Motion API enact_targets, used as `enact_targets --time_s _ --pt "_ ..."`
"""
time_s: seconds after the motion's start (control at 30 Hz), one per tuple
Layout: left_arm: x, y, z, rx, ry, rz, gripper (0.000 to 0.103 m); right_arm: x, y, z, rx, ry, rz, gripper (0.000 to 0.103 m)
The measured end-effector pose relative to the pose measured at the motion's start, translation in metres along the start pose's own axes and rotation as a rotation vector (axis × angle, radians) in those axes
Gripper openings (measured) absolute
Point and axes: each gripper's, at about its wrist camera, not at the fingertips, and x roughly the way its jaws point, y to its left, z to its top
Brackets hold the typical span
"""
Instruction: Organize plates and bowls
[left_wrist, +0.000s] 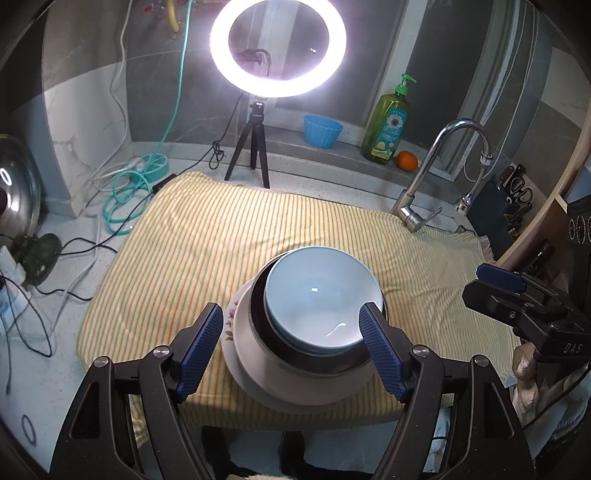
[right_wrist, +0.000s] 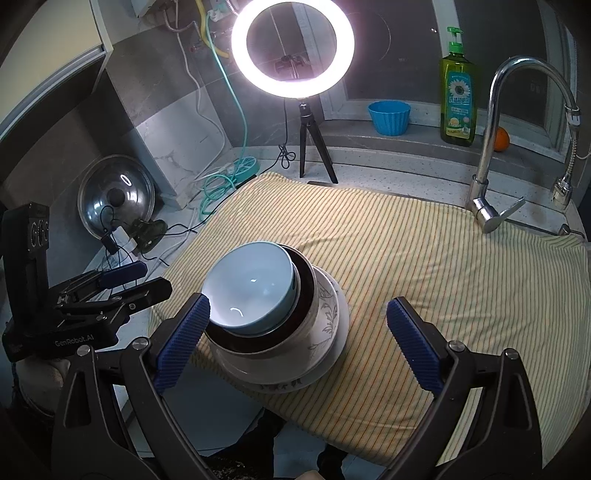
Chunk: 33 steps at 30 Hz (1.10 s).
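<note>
plates and bowls sit in one stack near the front edge of the yellow striped cloth (left_wrist: 229, 236) we see spread over the counter. at the bottom lies the white floral plate (left_wrist: 236, 354), on it the white leaf-patterned bowl (right_wrist: 325, 321), then the dark-lined bowl (left_wrist: 266, 325), with the pale blue bowl (left_wrist: 317, 299) nested on top. our left gripper (left_wrist: 291, 343) straddles the stack with jaws released, gripping nothing; our right gripper (right_wrist: 299, 336) stands wide and empty beside it.
</note>
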Motion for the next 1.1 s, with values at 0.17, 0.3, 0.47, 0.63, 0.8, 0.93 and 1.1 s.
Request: enact_targets --time_s 0.17,0.3,0.47,0.63,0.8,0.93,1.1 --pt "0.0 -0.0008 -0.0003 0.003 -0.001 0.012 0.076 0.0008 -0.0016 -0.0016 0.007 0.005 -0.008 0.098" --pt "0.0002 -0.0004 -0.0001 0.002 -0.003 0.017 0.076 0.0002 -0.0018 -0.0018 0.005 -0.001 -0.012 0.098" --pt "0.0007 -0.0004 0.001 0.009 -0.002 0.017 0.076 0.0005 -0.0026 -0.001 0.01 -0.001 -0.011 0.098" --pt "0.0018 -0.0005 0.002 0.003 -0.002 0.012 0.076 0.0012 -0.0032 -0.0005 0.013 0.0 -0.013 0.098" --pt "0.0029 -0.0021 0.0021 -0.001 -0.001 0.004 0.076 0.0016 -0.0035 -0.0008 0.013 0.003 -0.013 0.098" --pt "0.004 -0.0023 0.0022 0.0 0.003 0.007 0.076 0.0036 -0.0045 -0.0011 0.016 0.009 -0.017 0.098" --pt "0.0061 -0.0029 0.0029 0.004 0.005 0.011 0.076 0.0044 -0.005 -0.0009 0.016 0.007 -0.021 0.098"
